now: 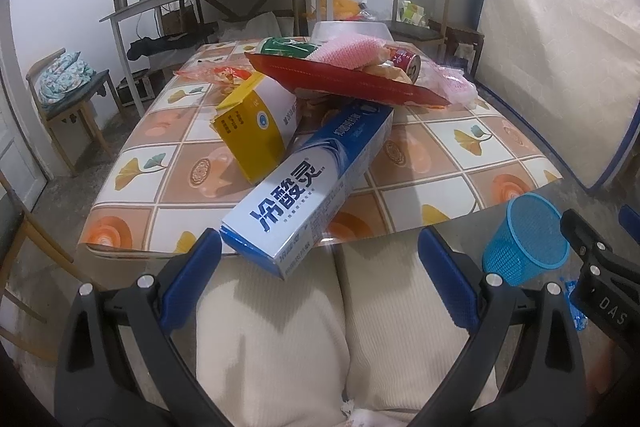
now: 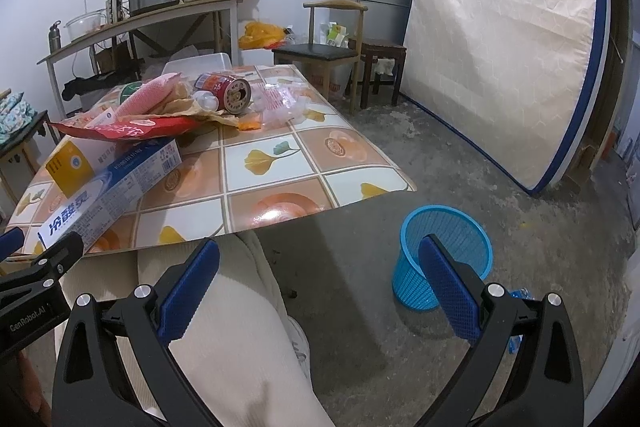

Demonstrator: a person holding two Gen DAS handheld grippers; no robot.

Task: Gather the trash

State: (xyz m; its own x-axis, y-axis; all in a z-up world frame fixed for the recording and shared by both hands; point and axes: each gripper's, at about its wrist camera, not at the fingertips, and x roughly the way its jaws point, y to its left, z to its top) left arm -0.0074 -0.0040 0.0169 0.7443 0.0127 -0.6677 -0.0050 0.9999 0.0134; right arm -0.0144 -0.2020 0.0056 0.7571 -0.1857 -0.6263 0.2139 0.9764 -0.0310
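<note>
so, left tongs (image 1: 320,267): we hold them spread wide and empty, low over our lap, aimed at the pile.
right tongs (image 2: 320,267): equally wide, nothing held, turned toward the floor.
toothpaste box (image 1: 308,187): on the desk (image 1: 460,163), one end overhanging the near edge, so likely the easiest first grab.
yellow box (image 1: 256,131): leaning just beside it.
red can (image 2: 224,91): farther back among wrappers.
blue mesh basket (image 2: 444,255): on the floor at our right, within dropping reach.

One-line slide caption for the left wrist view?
Open left gripper faces toothpaste box overhanging the cluttered table; blue basket waits nearby.
</note>
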